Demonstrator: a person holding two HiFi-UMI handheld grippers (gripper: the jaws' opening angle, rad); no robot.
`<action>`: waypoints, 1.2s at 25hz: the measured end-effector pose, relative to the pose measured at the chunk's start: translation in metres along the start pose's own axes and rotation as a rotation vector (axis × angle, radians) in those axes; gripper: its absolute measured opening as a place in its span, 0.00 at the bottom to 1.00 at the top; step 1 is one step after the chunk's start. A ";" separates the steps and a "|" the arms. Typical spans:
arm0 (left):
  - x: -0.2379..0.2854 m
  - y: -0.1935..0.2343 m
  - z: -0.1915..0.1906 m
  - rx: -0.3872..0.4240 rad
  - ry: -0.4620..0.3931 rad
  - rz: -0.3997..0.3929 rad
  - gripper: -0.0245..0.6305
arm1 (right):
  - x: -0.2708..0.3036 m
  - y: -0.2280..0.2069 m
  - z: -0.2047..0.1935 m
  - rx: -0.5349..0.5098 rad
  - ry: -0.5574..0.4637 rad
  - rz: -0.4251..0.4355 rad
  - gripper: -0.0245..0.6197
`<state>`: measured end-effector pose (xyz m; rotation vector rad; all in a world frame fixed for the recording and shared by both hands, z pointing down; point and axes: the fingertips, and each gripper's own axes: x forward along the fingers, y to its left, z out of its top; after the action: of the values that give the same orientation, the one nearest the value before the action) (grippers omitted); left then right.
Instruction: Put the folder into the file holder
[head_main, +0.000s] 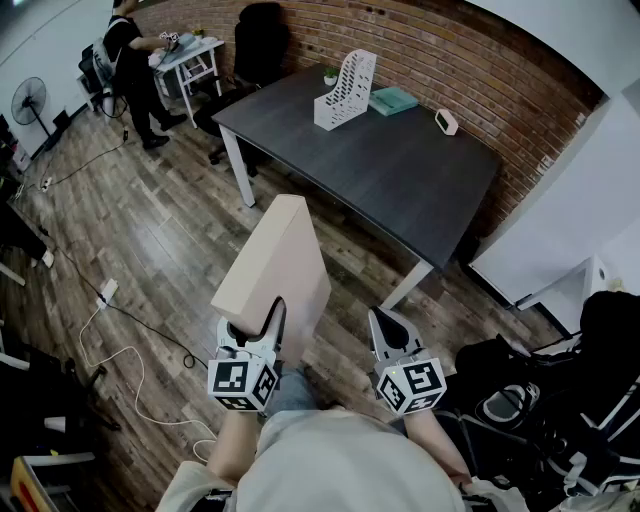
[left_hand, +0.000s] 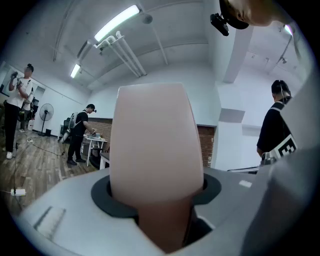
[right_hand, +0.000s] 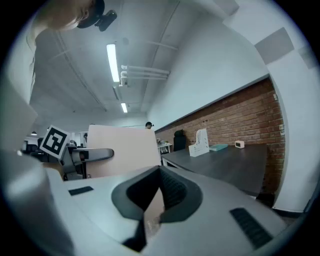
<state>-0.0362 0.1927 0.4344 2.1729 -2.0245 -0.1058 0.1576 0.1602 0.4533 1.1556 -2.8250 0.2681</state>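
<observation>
A thick beige folder (head_main: 275, 265) juts forward and up from my left gripper (head_main: 262, 325), whose jaws are shut on its near end; in the left gripper view the folder (left_hand: 152, 150) fills the gap between the jaws. My right gripper (head_main: 385, 330) is shut and holds nothing, just right of the folder (right_hand: 122, 147). The white slotted file holder (head_main: 345, 90) stands upright at the far side of the dark table (head_main: 400, 170), well ahead of both grippers. The right gripper view shows the file holder (right_hand: 201, 142) small in the distance.
Next to the file holder lie a teal book (head_main: 393, 99), a small white clock (head_main: 446, 122) and a little plant (head_main: 330, 75). A person (head_main: 135, 70) stands at a desk far left. A cable (head_main: 120, 340) runs over the wooden floor; bags (head_main: 560, 400) are piled on the right.
</observation>
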 end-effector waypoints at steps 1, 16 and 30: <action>-0.012 -0.010 0.000 -0.005 -0.002 -0.011 0.45 | -0.011 0.005 -0.001 -0.006 -0.004 0.004 0.04; -0.095 -0.045 0.013 0.021 -0.065 0.005 0.45 | -0.072 0.049 0.009 -0.026 -0.082 0.042 0.04; -0.094 -0.031 0.018 0.025 -0.070 -0.016 0.45 | -0.084 0.066 0.001 0.062 -0.083 0.018 0.18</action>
<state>-0.0162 0.2872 0.4056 2.2308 -2.0567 -0.1612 0.1717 0.2641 0.4321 1.1809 -2.9193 0.3190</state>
